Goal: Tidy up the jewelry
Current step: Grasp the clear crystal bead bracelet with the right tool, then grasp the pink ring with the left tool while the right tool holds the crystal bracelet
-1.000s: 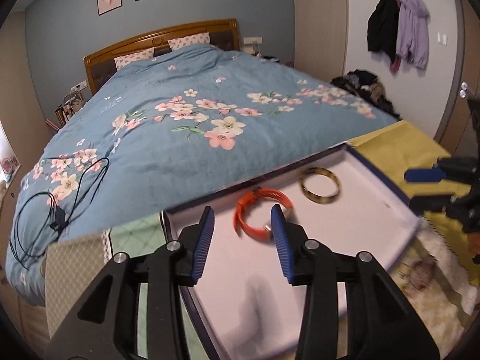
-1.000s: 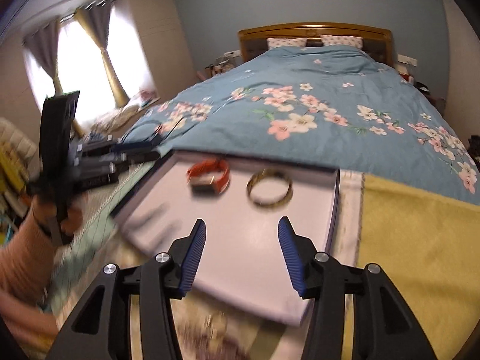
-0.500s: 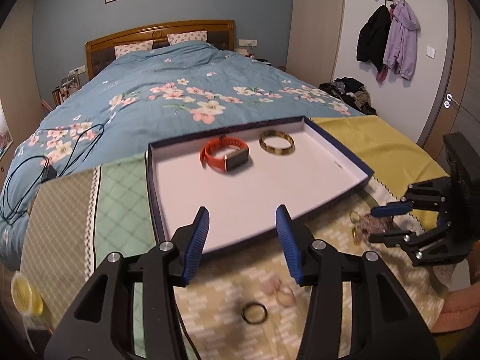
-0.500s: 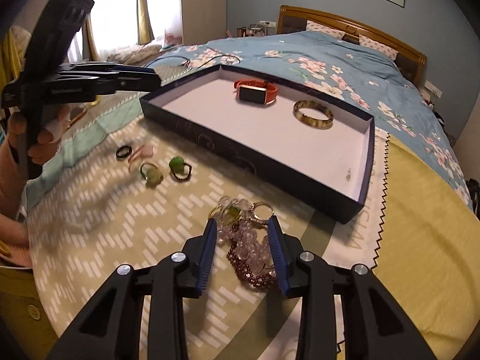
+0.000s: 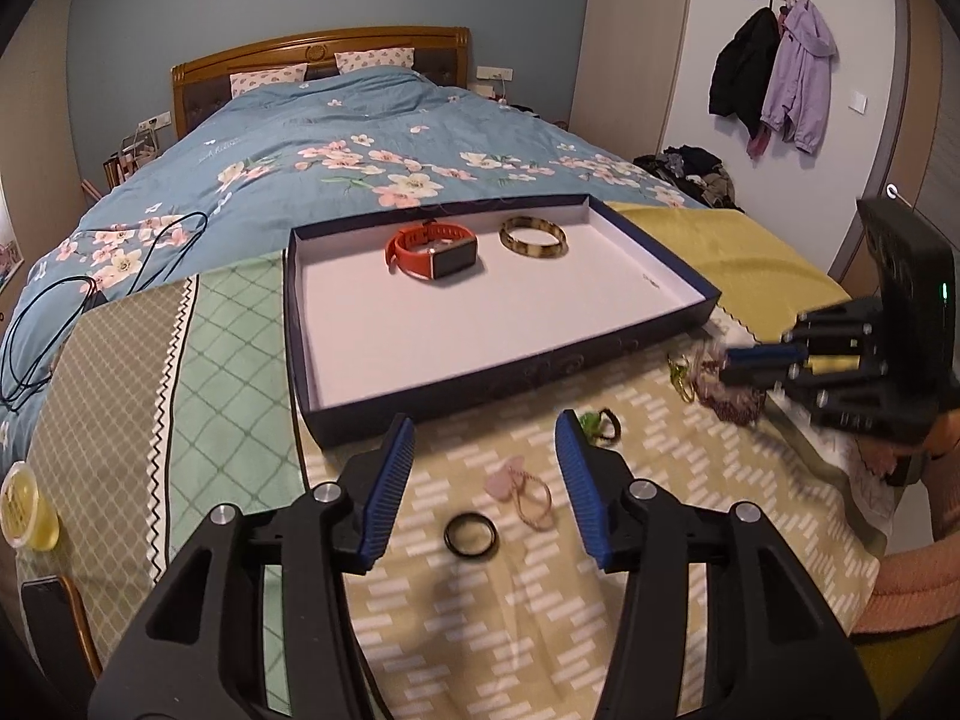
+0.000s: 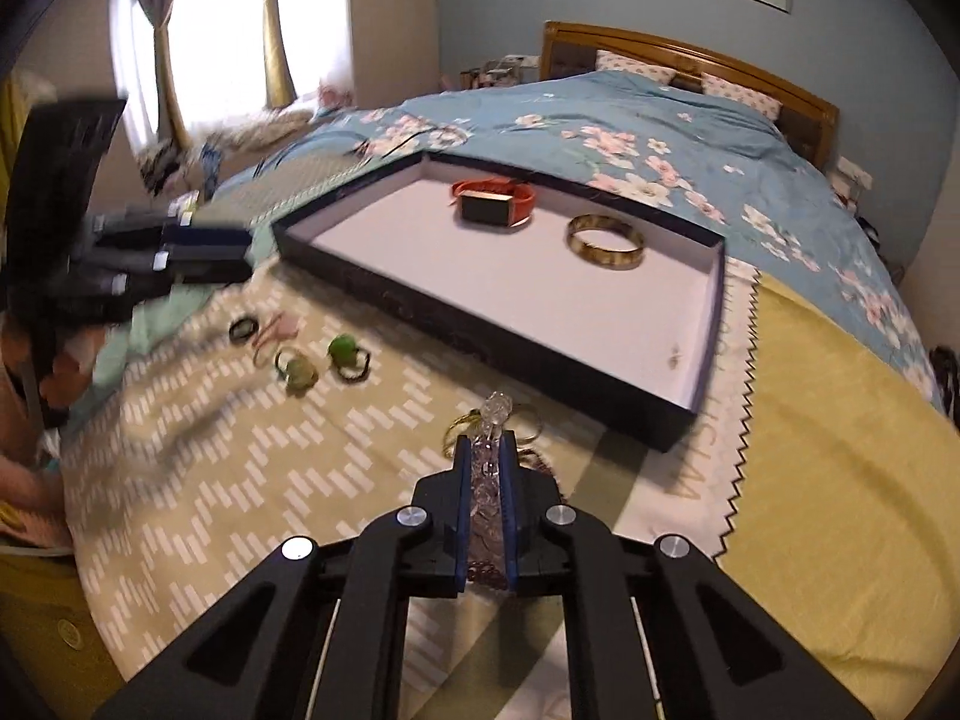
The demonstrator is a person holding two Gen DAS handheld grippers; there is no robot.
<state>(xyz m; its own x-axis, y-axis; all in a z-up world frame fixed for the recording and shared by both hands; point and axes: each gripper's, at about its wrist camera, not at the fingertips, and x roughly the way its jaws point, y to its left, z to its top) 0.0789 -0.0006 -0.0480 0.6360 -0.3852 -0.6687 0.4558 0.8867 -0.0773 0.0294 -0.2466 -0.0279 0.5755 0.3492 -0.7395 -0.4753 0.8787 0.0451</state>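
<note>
A dark blue tray [image 5: 510, 369] with a white floor holds an orange watch [image 5: 433, 250] and a gold bangle [image 5: 533, 238]; it also shows in the right wrist view [image 6: 480, 330]. My left gripper [image 5: 485, 489] is open above a black ring [image 5: 471, 534] and a pink hair tie [image 5: 522, 489] on the patterned cloth. My right gripper [image 6: 485, 450] is shut on a clear bead bracelet [image 6: 493, 420], just in front of the tray's near wall. Two green hair ties [image 6: 324, 360] lie to its left.
The cloths lie at the foot of a bed with a blue floral quilt [image 5: 336, 174]. A black cable [image 5: 54, 312] lies on the quilt at left. A yellow jar [image 5: 24, 507] sits at the left edge. More rings and beads [image 6: 462, 429] lie under the right gripper.
My right gripper has closed on the clear bead bracelet from the pile. My left gripper has drawn back and lowered toward the black ring and stays open.
</note>
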